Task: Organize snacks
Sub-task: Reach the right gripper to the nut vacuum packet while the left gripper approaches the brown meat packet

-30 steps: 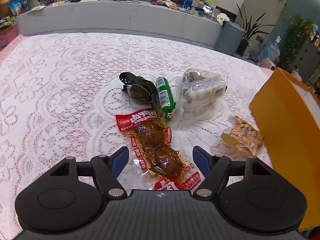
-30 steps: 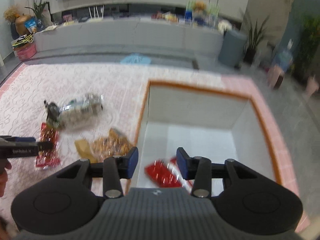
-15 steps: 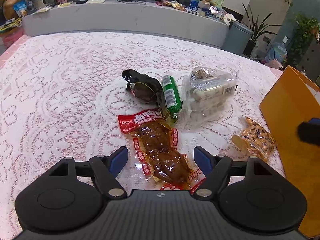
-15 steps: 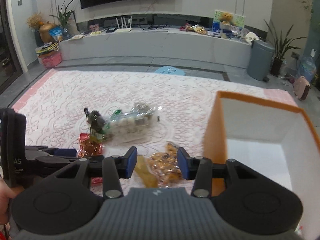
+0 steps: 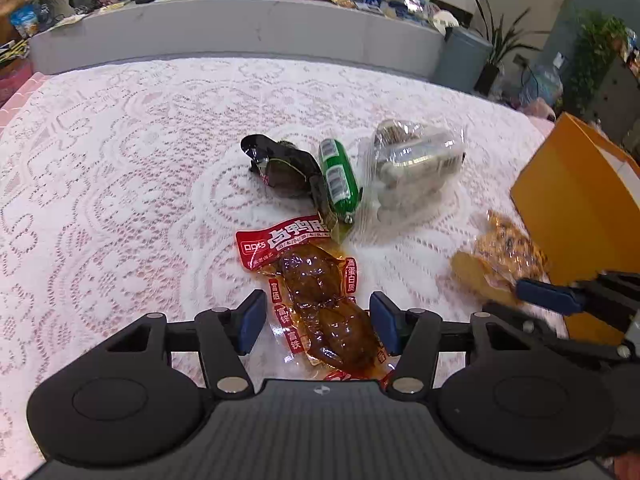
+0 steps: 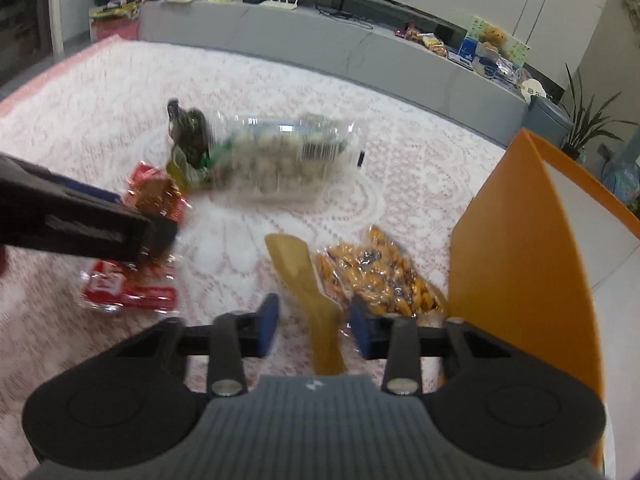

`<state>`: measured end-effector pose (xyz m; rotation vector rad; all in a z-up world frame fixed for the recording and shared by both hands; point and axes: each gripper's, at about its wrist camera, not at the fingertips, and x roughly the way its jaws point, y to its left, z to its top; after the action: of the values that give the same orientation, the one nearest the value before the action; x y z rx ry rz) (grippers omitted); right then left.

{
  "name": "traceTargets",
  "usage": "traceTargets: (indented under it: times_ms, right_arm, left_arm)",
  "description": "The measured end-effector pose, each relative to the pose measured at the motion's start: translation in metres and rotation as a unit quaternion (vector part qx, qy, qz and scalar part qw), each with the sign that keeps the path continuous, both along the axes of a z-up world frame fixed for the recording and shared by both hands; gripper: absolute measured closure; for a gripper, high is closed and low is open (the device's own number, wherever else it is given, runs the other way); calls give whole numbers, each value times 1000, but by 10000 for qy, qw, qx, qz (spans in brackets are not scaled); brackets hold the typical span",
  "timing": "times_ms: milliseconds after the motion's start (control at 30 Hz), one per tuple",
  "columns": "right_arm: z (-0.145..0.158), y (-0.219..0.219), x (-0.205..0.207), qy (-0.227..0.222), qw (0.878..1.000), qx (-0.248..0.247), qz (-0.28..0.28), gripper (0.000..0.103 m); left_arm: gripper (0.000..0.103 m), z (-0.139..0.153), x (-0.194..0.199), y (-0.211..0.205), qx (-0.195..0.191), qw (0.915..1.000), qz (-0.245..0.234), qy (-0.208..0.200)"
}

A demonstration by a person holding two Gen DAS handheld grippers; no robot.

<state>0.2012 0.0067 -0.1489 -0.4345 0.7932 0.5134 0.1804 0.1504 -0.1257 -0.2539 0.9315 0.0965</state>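
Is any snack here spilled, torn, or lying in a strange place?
Nothing looks spilled or torn. The packets lie loose and crooked on the lace cloth; the green sausage overlaps the dark packet. The orange-yellow packet lies beside the orange box, not in it.

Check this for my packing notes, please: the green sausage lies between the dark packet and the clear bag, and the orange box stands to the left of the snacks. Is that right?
One detail is off. The orange box stands to the right of the snacks, not the left, as the left wrist view shows. The green sausage does lie between the dark packet and the clear bag.
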Motion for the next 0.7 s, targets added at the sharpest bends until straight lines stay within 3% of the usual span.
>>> traceTargets:
  times_ms: [67, 267, 333, 433, 533, 700]
  right_arm:
    - [1, -3, 1, -25, 10000, 27, 30, 85]
    - [11, -7, -8, -112, 9998, 115, 115, 97]
    - [14, -7, -14, 10, 9994, 239, 255, 97]
    - [16, -3, -29, 166, 9979, 234, 585, 98]
    - [16, 3, -47, 270, 9949, 146, 959, 97]
    - [15, 5, -64, 425, 9918, 109, 1197, 94]
  left_arm:
    - [40, 2, -5, 1, -38, 9999, -99, 71]
    - [43, 7, -29, 5, -100, 9992, -194, 332]
    - [54, 10, -38, 7, -138, 9993, -167, 304]
    - [58, 12, -43, 10, -194, 9992, -100, 345]
    - [56, 11, -44, 13, -233, 9990, 9, 386]
    - [29, 8, -49, 15, -325, 9985, 173, 408]
